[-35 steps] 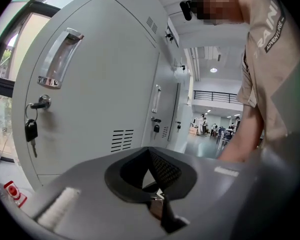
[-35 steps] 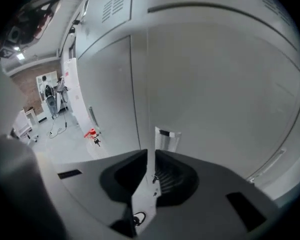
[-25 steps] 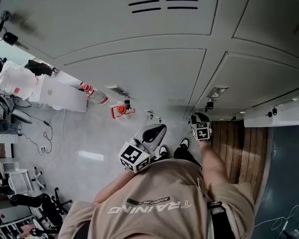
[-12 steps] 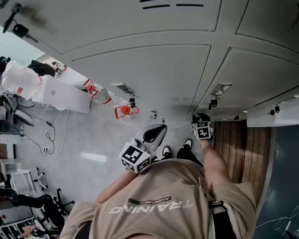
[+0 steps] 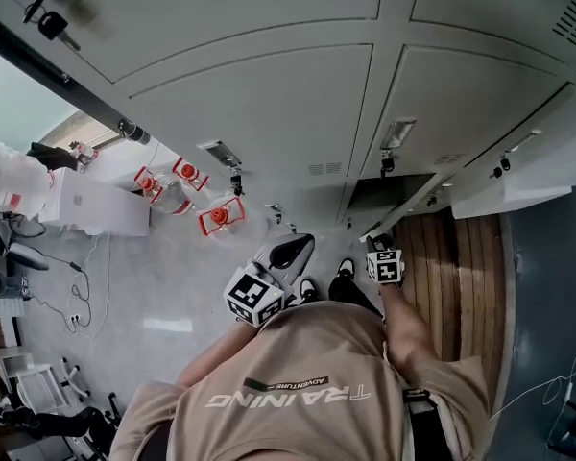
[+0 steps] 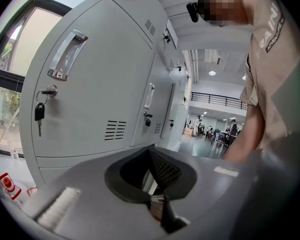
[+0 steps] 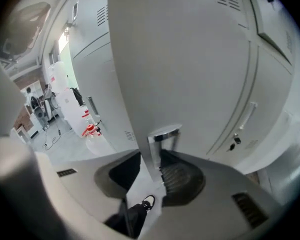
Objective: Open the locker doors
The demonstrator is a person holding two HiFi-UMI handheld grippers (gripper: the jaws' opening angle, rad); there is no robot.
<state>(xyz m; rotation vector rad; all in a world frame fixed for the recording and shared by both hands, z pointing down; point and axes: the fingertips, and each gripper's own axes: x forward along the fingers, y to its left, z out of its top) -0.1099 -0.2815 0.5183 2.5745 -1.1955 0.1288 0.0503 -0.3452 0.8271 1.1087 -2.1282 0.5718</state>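
Note:
Grey locker doors (image 5: 269, 113) fill the upper part of the head view. My right gripper (image 5: 376, 242) is shut on the free edge of a low locker door (image 5: 399, 219), which stands ajar and shows a dark interior (image 5: 389, 190). In the right gripper view the door (image 7: 180, 59) runs up between the jaws of the right gripper (image 7: 152, 169), just below its chrome handle (image 7: 165, 134). My left gripper (image 5: 300, 250) hangs near the person's body, apart from the lockers, its jaws together with nothing in them. The left gripper (image 6: 149, 176) faces closed lockers (image 6: 90, 94), one with a key (image 6: 39, 111).
Another locker door (image 5: 504, 185) stands open to the right. Red-capped bottles (image 5: 221, 217) and a white box (image 5: 91, 205) sit on the floor at the left. A wooden floor strip (image 5: 470, 267) lies at the right. The person's shoes (image 5: 346, 269) are below the door.
The low locker door has swung outward with my right gripper on it, and a dark gap now shows behind it. The left gripper has barely moved.

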